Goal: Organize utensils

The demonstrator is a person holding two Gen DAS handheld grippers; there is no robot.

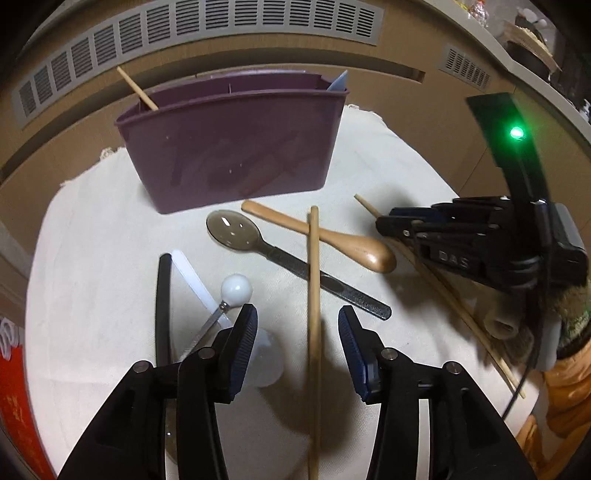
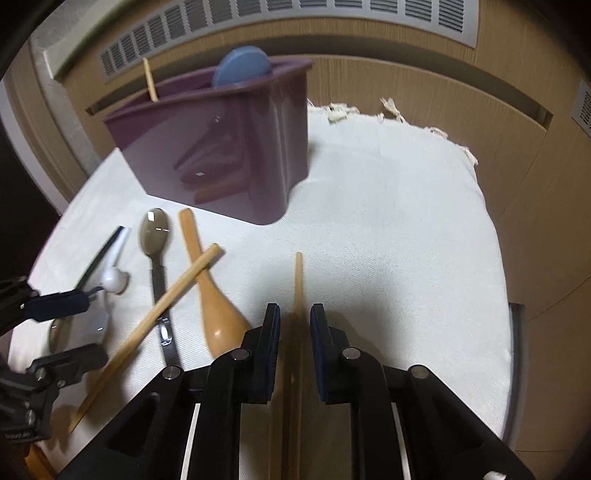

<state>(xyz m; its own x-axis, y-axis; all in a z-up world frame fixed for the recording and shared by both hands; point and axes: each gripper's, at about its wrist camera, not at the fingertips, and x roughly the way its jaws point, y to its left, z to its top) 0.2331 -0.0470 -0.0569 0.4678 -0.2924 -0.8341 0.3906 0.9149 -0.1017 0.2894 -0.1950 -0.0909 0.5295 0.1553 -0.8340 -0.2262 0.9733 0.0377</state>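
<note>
A purple utensil caddy [image 1: 236, 147] stands on the white cloth [image 1: 92, 258], holding a chopstick [image 1: 136, 88] and a blue utensil [image 2: 242, 66]. My left gripper [image 1: 297, 332] is open, straddling a wooden chopstick [image 1: 314, 332] that lies on the cloth. Ahead lie a metal spoon [image 1: 236, 229], a wooden spoon [image 1: 332, 240], a white ball-ended utensil [image 1: 236, 290], a clear white utensil [image 1: 192, 280] and a black stick [image 1: 162, 306]. My right gripper [image 2: 293, 317] is open, its jaws narrowly around a second chopstick [image 2: 297, 288] without touching it.
The right gripper's body [image 1: 480, 240] sits at the right in the left wrist view, over the second chopstick [image 1: 443, 280]. Wooden panels with vent grilles [image 1: 221, 22] rise behind the cloth. A red object [image 1: 18, 387] lies at the left edge.
</note>
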